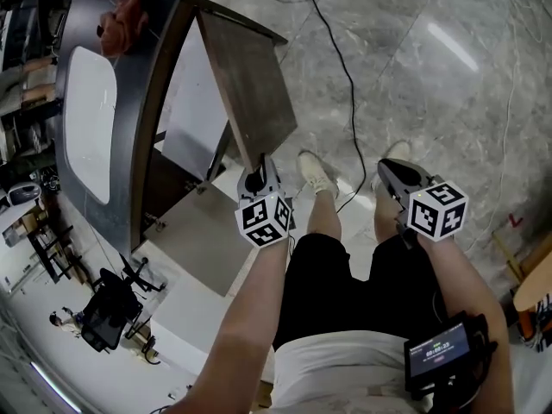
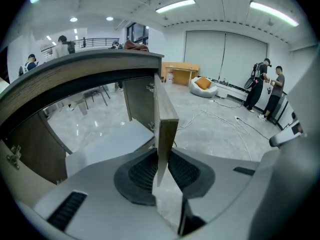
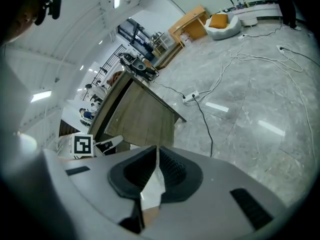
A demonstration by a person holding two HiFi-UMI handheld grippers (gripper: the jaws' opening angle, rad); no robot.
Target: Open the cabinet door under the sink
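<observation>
Nearest us, our left forearm (image 1: 246,317) runs down to the left gripper (image 1: 258,179), and the step in hand, we judge, is swinging the door out to its stop. Beneath everything spreads the grey marble floor (image 1: 431,84). On it stands the dark-topped sink cabinet (image 1: 142,67) with its white basin (image 1: 89,119), the inside open to view under the tabletop. The brown wooden cabinet door (image 1: 250,84), hinged at the side farther from us, stands well out from the opening, so most of the swing looks done.

To finish well, we should hold the pinch firm but let the wrist turn with the panel, following the arc about the hinges rather than hauling straight toward us (a straight pull could lever the thin edge out of the pads). Our legs stand near the door's path, so a step aside seems wise.

The right gripper (image 1: 392,172) hangs over the floor, well apart from the cabinet, jaws pressed together on nothing. It should avoid the black cable (image 1: 345,84).

In the left gripper view, the door's free edge stands upright between the jaws, which pinch it from both sides.
</observation>
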